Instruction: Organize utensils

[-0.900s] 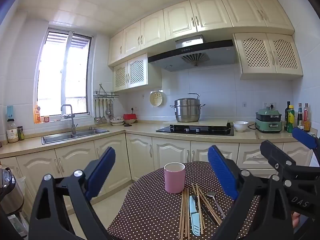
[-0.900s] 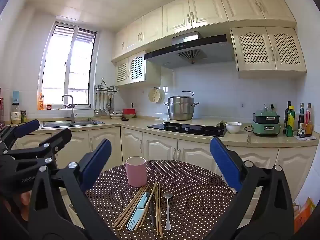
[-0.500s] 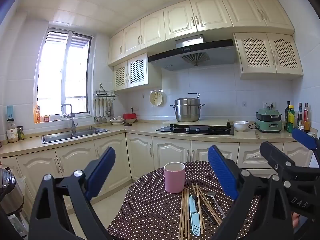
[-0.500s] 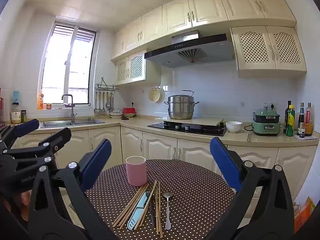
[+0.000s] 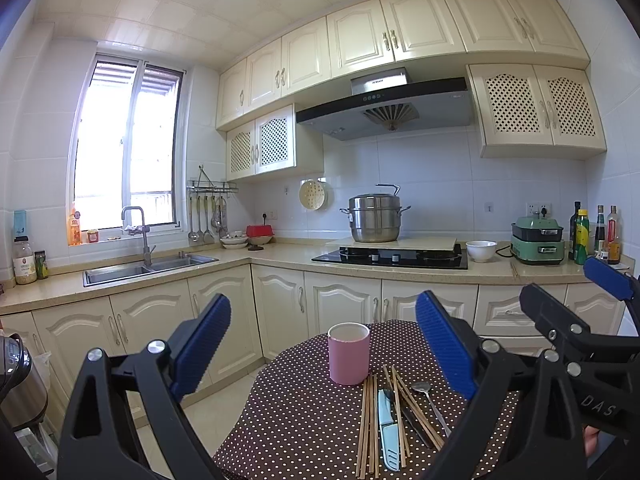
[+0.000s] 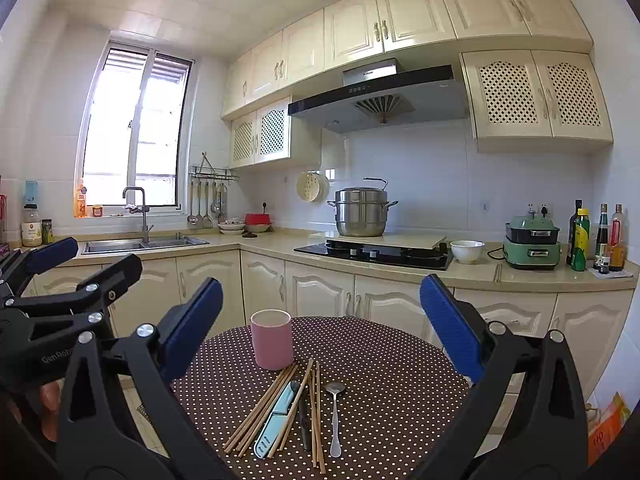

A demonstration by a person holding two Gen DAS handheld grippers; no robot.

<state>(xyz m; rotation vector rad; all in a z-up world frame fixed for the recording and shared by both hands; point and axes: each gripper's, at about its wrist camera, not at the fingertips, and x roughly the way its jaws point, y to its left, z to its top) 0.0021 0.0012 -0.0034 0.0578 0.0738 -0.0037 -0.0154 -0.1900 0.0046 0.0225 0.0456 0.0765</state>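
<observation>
A pink cup (image 5: 348, 353) (image 6: 273, 345) stands upright on a round table with a brown polka-dot cloth (image 5: 304, 420) (image 6: 384, 368). In front of it lie several wooden chopsticks (image 5: 367, 424) (image 6: 262, 412), a light blue knife (image 5: 387, 432) (image 6: 276, 420), a dark utensil (image 6: 304, 420) and a metal spoon (image 5: 430, 400) (image 6: 335, 412). My left gripper (image 5: 322, 348) is open and empty, held above the near table edge. My right gripper (image 6: 320, 332) is open and empty, beside it on the right. Each gripper shows at the edge of the other's view.
Cream cabinets and a countertop (image 5: 280, 256) run behind the table, with a sink (image 5: 140, 270), a hob with a steel pot (image 5: 375, 218), a white bowl (image 5: 481, 250), a green cooker (image 5: 537, 240) and bottles (image 5: 592, 236). A dark appliance (image 5: 16, 384) stands low left.
</observation>
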